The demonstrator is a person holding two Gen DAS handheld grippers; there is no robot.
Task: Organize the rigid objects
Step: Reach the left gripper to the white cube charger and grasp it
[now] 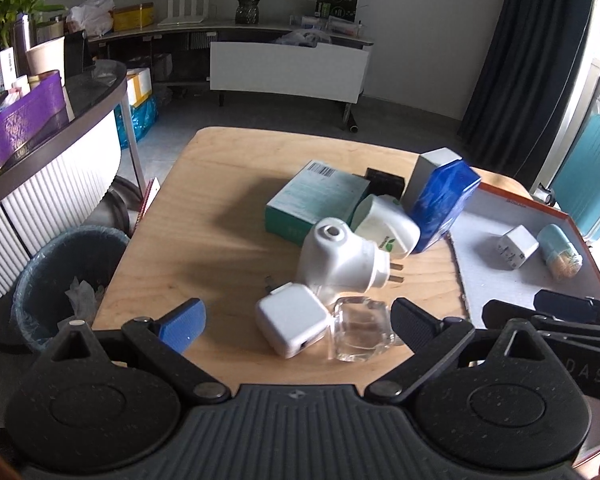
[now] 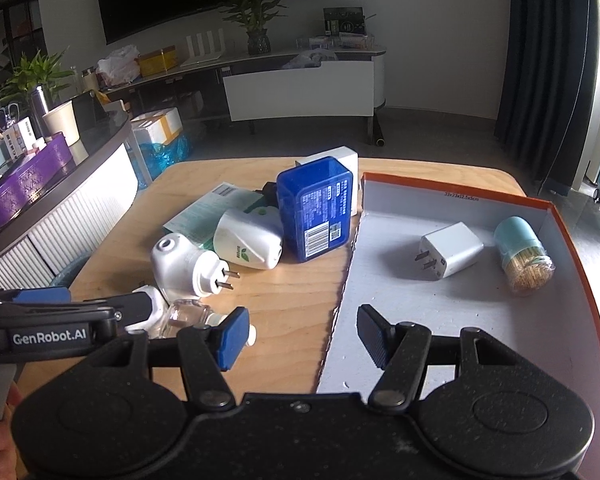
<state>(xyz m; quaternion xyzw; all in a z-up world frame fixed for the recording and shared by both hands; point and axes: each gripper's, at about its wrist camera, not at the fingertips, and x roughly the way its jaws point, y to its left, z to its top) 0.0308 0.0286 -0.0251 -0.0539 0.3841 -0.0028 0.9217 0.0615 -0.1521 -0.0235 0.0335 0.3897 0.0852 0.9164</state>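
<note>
My left gripper (image 1: 298, 326) is open around a white cube charger (image 1: 290, 322) and a clear glass bottle (image 1: 360, 330) near the front edge of the wooden table (image 1: 204, 236). Behind them lie two white plug-in devices (image 1: 340, 260), a teal box (image 1: 316, 200) and a blue box (image 1: 444, 204). My right gripper (image 2: 304, 338) is open and empty over the left edge of the orange-rimmed tray (image 2: 480, 320), which holds a white charger (image 2: 450, 254) and a toothpick jar (image 2: 522, 254).
A bin (image 1: 66, 280) with a plastic liner stands left of the table. A dark counter (image 1: 60, 120) with a purple box is further left. A TV stand (image 1: 284, 72) stands along the back wall. A teal suitcase (image 1: 588, 172) is at the right.
</note>
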